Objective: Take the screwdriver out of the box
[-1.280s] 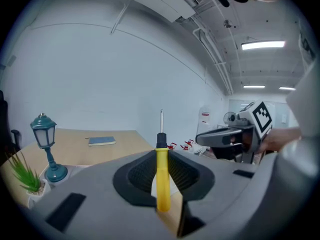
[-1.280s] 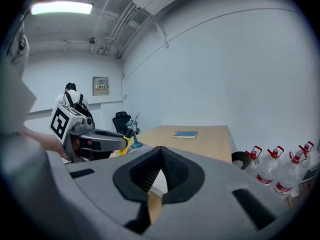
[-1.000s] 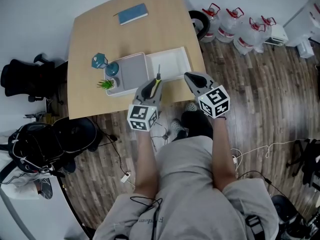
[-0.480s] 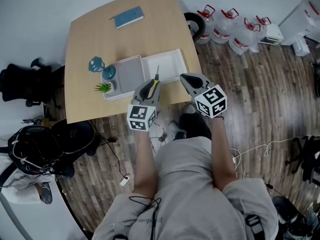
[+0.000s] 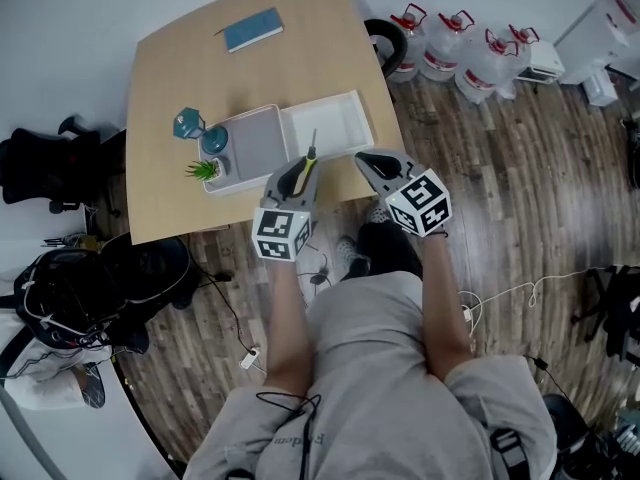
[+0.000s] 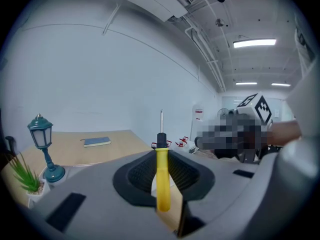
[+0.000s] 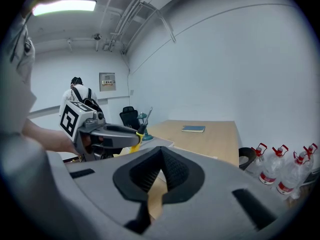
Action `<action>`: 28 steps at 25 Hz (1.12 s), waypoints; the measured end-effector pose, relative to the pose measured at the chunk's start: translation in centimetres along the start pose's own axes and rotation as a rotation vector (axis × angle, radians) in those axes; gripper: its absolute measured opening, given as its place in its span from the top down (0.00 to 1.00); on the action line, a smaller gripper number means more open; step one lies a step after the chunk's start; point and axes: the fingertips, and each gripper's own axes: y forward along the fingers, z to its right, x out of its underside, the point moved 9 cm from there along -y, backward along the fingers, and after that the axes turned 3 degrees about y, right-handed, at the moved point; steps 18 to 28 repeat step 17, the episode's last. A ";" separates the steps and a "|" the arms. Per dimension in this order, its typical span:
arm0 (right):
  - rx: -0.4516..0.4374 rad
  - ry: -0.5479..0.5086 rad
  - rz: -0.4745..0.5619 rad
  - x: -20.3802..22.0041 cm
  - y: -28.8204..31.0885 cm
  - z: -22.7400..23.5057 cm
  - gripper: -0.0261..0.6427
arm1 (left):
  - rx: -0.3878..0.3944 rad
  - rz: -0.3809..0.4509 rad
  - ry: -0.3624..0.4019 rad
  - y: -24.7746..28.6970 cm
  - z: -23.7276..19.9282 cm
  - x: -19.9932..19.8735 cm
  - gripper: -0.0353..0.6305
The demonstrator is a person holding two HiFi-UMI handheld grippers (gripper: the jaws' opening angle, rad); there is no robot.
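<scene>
Little change from second ago: left gripper (image 5: 296, 176) still clamps screwdriver (image 6: 162, 179) by yellow handle, shaft up, out of box (image 5: 330, 128), above table (image 5: 300, 48) near edge. Right gripper (image 7: 160, 159) jaws together, empty. Head view: handle mostly hidden by jaws.

Screwdriver (image 6: 162, 184): yellow handle, black collar, silver shaft.
Left gripper (image 5: 297, 172), right gripper (image 7: 161, 158): grey bodies, black ribbed pads, cubes with black-and-white square markers.
Box (image 5: 330, 99): white.
Tray (image 5: 256, 140): grey.
Table (image 5: 290, 60): pale wood grain.
Book (image 5: 252, 30): blue.
Lantern (image 5: 188, 124): teal.
Plant (image 5: 203, 169): green.
Floor (image 5: 520, 188): brown planks.
Bottles (image 5: 441, 54): clear, red handles.
</scene>
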 end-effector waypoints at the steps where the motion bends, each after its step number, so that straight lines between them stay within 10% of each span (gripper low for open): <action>1: -0.004 -0.006 -0.005 0.1 0.1 -0.1 0.95 | -0.005 0.000 -0.001 -0.1 -0.1 0.0 0.85; 28: -0.010 -0.038 -0.034 0.7 -1.1 -0.7 0.95 | -0.001 -0.005 -0.011 0.1 0.8 0.1 0.85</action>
